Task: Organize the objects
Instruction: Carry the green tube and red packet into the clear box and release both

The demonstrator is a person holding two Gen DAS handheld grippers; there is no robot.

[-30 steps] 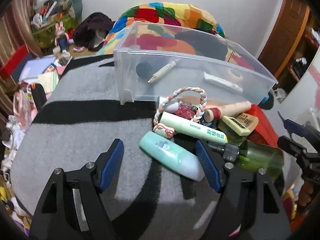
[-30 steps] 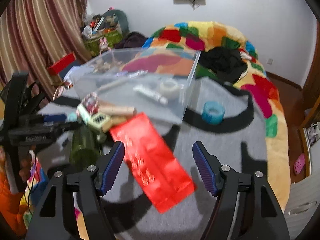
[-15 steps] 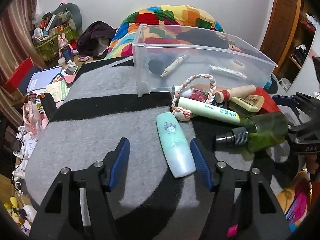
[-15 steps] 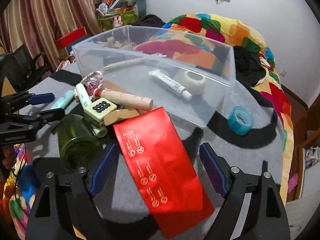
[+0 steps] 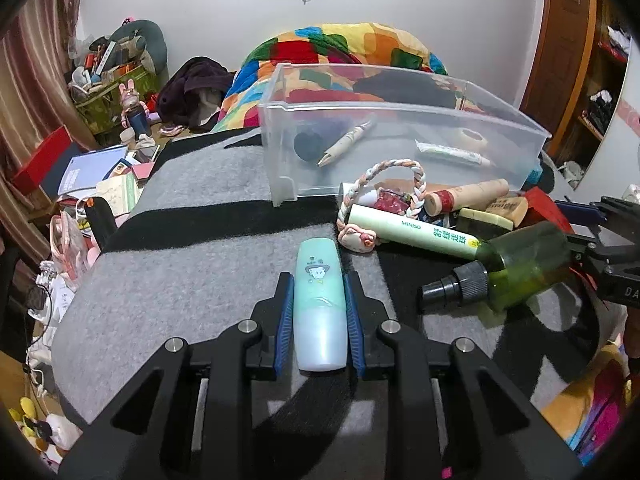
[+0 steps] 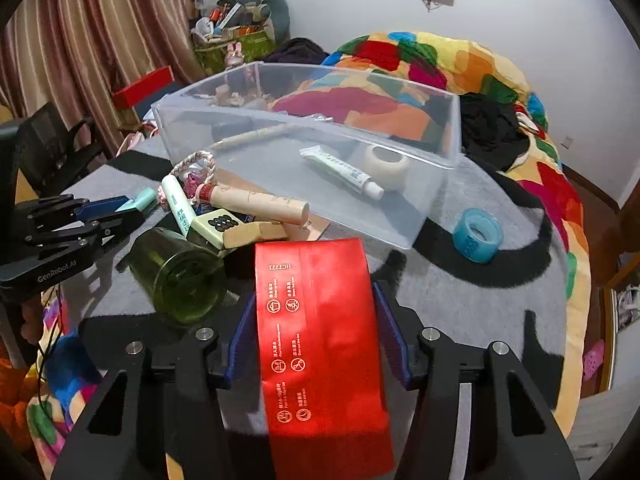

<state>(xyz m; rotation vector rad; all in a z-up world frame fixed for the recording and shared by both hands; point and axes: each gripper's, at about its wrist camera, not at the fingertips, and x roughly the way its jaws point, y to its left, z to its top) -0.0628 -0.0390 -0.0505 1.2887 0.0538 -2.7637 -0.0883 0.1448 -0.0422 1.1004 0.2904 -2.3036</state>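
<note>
My left gripper (image 5: pixel 319 284) is shut on a mint green bottle (image 5: pixel 319 304) that lies on the grey and black mat (image 5: pixel 192 264). My right gripper (image 6: pixel 316 308) has its blue pads against both edges of a flat red packet (image 6: pixel 320 344). A clear plastic bin (image 5: pixel 400 136) stands behind, holding a pen, a tube and a tape roll. It also shows in the right wrist view (image 6: pixel 312 152). A pile lies in front of it: a green glass bottle (image 5: pixel 516 272), a Miniso tube (image 5: pixel 412 232), a braided charm (image 5: pixel 384 188), a tan tube (image 5: pixel 468 196).
A blue tape roll (image 6: pixel 478 236) lies on the mat right of the bin. A colourful quilt (image 6: pixel 440 72) lies behind the bin. Books and clutter (image 5: pixel 96 176) sit off the mat's left edge. The left gripper shows in the right wrist view (image 6: pixel 120 210).
My left gripper moved over the mint bottle and closed on it. My right gripper moved forward over the red packet and narrowed until its pads met the packet's edges.
</note>
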